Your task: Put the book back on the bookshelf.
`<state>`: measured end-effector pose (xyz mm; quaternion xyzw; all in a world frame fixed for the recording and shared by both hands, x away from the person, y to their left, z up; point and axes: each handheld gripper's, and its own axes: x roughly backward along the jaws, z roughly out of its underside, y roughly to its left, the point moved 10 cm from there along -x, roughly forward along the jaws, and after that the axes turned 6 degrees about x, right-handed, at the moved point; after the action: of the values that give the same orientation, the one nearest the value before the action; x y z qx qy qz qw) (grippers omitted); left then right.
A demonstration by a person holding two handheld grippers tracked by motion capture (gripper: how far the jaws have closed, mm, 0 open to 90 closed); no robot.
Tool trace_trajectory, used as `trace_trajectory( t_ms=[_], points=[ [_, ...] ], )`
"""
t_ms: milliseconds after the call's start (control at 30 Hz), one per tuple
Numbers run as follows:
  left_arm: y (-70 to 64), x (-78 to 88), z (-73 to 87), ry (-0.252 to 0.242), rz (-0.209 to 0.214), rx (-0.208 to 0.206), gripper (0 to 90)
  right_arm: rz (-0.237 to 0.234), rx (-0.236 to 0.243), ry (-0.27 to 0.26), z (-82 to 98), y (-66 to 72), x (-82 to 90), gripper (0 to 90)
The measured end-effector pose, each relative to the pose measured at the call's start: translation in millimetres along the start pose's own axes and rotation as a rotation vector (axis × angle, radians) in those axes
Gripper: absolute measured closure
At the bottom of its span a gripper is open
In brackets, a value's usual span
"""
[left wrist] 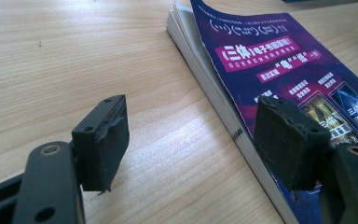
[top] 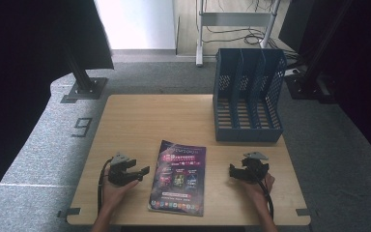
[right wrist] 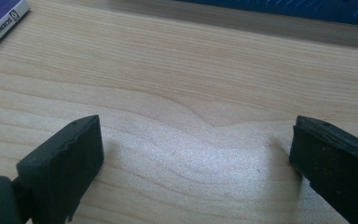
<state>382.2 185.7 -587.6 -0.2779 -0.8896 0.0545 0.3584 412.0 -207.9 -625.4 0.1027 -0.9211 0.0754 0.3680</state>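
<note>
The left gripper is held with jaws wide apart over the table; a purple book is seen under the right-hand jaw.

Purple magazine with pink and white lettering, dark blue file rack with perforated sides, pale wood-grain desk, black grippers, speckled grey floor

In the left gripper view my left hand-held gripper hides part of the book, whose cover runs off the frame's right and lower edges. The small print on it is too fine to read. In the right gripper view one book corner peeks in at upper left; the blue file rack is cropped along the top.
</note>
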Motion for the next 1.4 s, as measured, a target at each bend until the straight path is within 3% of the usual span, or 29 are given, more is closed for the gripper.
trace_trajectory(
  t_ms=[400,667,967,1133,1200,1400],
  points=[
    [0.3,-0.3,-0.5,-0.002,0.007,0.007,26.6,-0.023,-0.012,-0.027,-2.0,3.0,4.5,12.7],
    [-0.5,2.3,-4.0,-0.024,0.011,0.014,26.6,-0.065,-0.013,-0.101,-14.5,12.2,16.3,15.4],
    [-2.3,2.8,-4.2,-0.025,0.018,0.016,26.6,-0.132,0.033,-0.161,-30.9,39.1,29.4,17.1],
    [-1.5,5.4,-6.2,-0.032,0.024,0.031,26.6,-0.158,0.050,-0.173,-37.8,52.6,32.0,17.5],
    [-1.7,5.2,-6.1,-0.032,0.024,0.030,26.6,-0.181,0.062,-0.179,-42.8,64.2,32.9,17.5],
    [-5.2,1.5,-4.2,-0.019,0.029,0.022,26.6,-0.206,0.071,-0.188,-51.4,78.6,33.3,17.7]
  ],
)
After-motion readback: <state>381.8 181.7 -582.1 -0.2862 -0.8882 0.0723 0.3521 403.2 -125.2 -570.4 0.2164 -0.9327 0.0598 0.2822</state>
